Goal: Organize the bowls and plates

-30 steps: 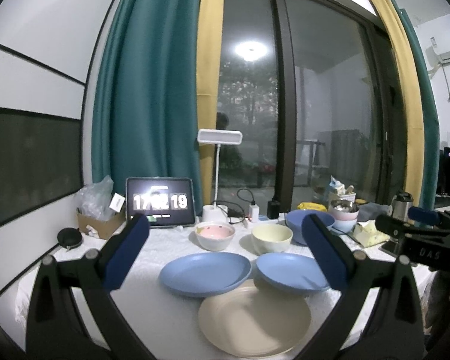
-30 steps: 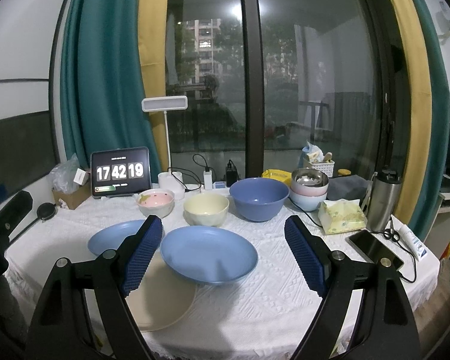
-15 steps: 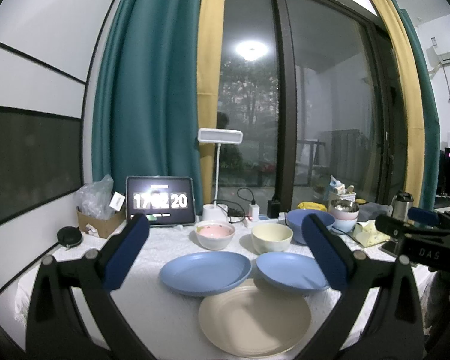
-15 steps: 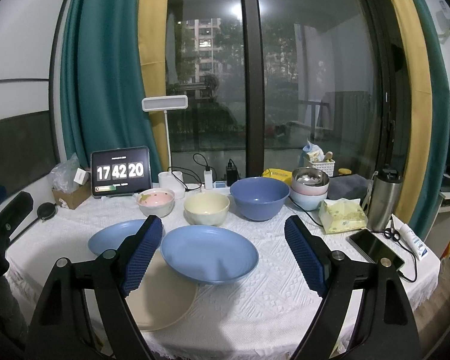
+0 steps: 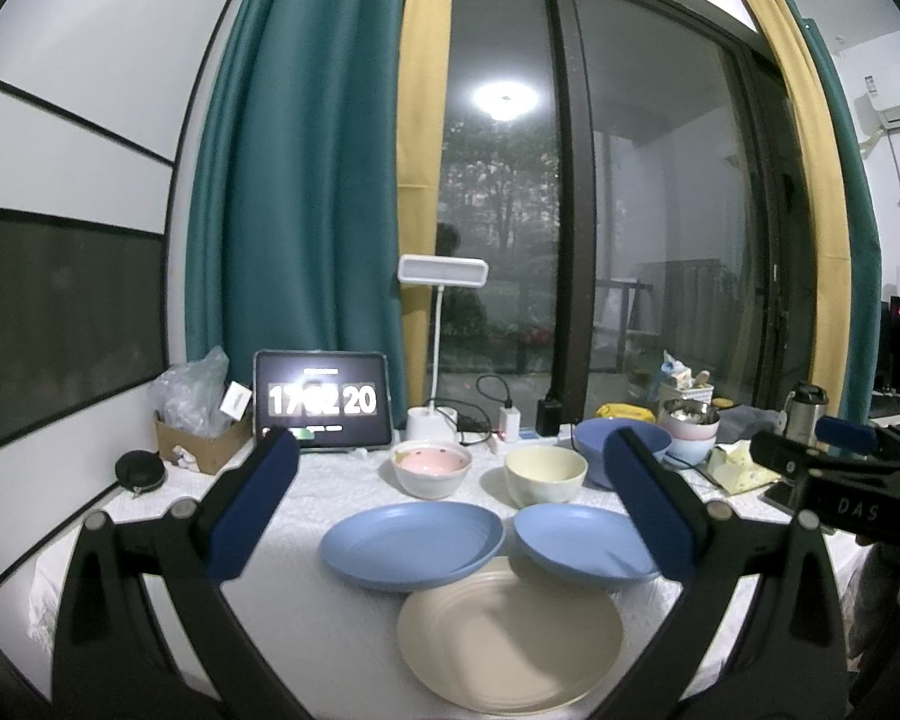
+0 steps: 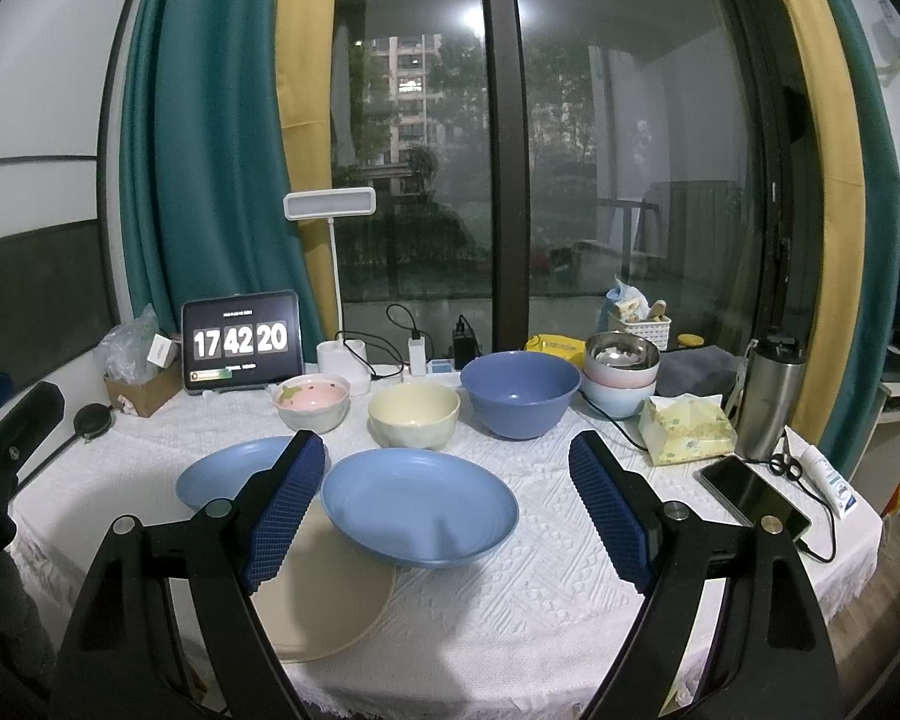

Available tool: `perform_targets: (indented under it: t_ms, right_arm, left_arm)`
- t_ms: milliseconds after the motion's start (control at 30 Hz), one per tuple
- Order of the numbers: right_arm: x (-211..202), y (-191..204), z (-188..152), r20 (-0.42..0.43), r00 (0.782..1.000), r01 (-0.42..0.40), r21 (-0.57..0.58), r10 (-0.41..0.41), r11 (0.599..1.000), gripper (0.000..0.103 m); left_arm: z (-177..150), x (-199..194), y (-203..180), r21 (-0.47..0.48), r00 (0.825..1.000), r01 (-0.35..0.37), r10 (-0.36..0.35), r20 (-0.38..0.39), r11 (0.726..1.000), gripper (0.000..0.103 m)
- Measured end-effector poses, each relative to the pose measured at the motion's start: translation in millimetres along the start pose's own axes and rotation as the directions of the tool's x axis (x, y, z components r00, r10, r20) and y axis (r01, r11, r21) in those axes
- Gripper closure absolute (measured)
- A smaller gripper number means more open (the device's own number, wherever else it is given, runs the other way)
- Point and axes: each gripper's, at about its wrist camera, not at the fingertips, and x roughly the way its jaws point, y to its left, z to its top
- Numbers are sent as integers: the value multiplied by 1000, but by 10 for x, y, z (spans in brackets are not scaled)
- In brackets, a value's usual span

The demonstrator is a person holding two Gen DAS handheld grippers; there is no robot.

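On the white tablecloth lie two blue plates, the left one and the right one, with a cream plate in front, partly under them. Behind stand a pink-inside bowl, a cream bowl and a big blue bowl. My left gripper is open and empty above the plates. My right gripper is open and empty over the right blue plate.
At the back are a tablet clock, a white lamp, chargers, stacked bowls and a cardboard box. At the right lie a tissue pack, a steel flask, a phone and scissors.
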Motion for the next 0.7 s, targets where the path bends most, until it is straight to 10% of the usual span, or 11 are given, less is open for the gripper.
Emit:
perform_targets:
  t_ms: [700]
  right_arm:
    - [213,-10,-117,-42,999,-9,9,9,1000,16]
  left_arm:
    - [-112,238,-130,6,999,19,-19,-51,1000,0]
